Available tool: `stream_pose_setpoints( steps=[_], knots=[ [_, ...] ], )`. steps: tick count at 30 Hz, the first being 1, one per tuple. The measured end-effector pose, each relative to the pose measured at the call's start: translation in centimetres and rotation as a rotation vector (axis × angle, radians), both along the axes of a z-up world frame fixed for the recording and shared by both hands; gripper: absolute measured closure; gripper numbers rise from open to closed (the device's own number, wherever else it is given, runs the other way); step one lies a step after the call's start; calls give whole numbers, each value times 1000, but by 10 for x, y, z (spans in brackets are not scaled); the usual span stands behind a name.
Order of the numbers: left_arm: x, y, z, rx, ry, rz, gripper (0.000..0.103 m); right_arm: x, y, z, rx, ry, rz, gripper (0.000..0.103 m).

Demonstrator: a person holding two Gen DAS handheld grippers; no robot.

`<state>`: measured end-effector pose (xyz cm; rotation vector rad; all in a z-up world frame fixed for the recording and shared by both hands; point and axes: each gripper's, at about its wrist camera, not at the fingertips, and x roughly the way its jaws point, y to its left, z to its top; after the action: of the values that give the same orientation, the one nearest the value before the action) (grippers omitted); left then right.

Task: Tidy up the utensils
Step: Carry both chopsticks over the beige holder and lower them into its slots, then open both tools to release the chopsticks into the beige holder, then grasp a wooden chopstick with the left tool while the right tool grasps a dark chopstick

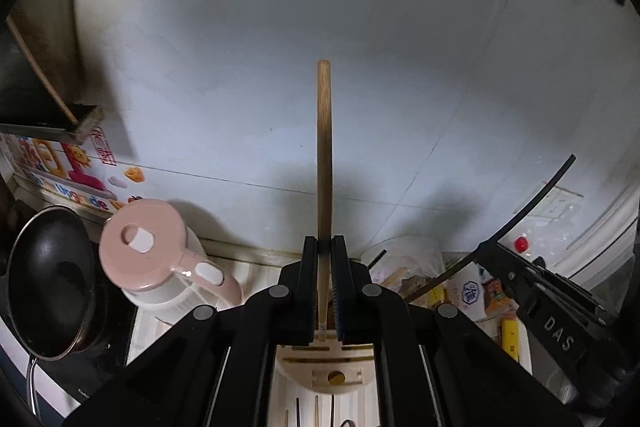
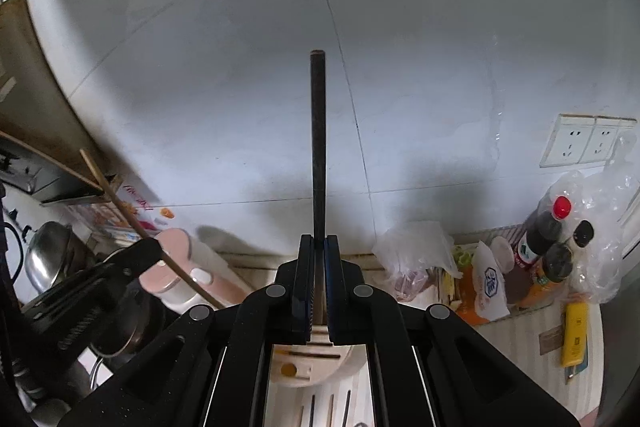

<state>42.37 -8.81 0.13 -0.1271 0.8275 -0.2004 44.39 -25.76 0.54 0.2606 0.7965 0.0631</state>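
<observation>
Landmark: cream utensil holder (image 1: 326, 367), low in the middle of both views, with slots and a round hole on top.

Far left of the holder: black frying pan (image 1: 48, 283) on the stove. Between pan and holder: pink-lidded electric kettle (image 1: 160, 259), standing upright.

Directly above the holder in the left wrist view: left gripper (image 1: 324, 247), jaws closed on a wooden chopstick (image 1: 324, 147). Chopstick upright against the white tiled wall (image 1: 240, 47), lower tip just over the slotted top of the holder; touching or not, cannot tell.

Directly above the holder in the right wrist view: right gripper (image 2: 319, 245), jaws closed on a black chopstick (image 2: 318, 139), also upright. Lower end hidden between the pads.

Below the holder, at the bottom edge of both views: more sticks lying on the pale striped counter (image 2: 532, 327), too cut off to name.

Right of the holder: crumpled plastic bags (image 2: 412, 251), white packet with a blue hexagon mark (image 2: 490, 283), yellow packet (image 2: 576, 331) lying flat. Further right: dark sauce bottle with red cap (image 2: 544, 227), near the wall sockets (image 2: 588, 143).
</observation>
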Motion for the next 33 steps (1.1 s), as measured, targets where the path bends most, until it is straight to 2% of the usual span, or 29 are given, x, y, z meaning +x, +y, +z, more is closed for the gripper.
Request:
stream_pose_setpoints(
  steps=[15,18,21,22,23,25,26,27,31,33],
  knots=[
    [39,-15,-43,23,83,-29,98,40,3,-58,-5,139,35,98],
    [35,-17,-43,28,110,-47,95,45,2,-68,16,198,55,98],
    [21,-13,-34,29,103,-39,94,44,-3,-72,54,238,60,96],
    [14,-10,-30,35,89,-31,94,42,-5,-71,57,236,60,92],
    [8,-7,-27,39,82,-23,89,38,-7,-69,59,230,54,82],
    [-5,3,-21,35,66,2,62,27,-16,-63,71,214,35,65],
    [-11,7,-19,37,58,15,37,20,-20,-59,72,204,25,62],
    [-19,14,-19,39,47,37,24,13,-24,-57,73,196,17,60],
    [-46,33,-30,48,29,87,22,-26,-38,-57,52,176,-42,51],
    [-56,37,-47,76,53,103,0,-45,-43,-67,52,190,-68,47]
  ],
)
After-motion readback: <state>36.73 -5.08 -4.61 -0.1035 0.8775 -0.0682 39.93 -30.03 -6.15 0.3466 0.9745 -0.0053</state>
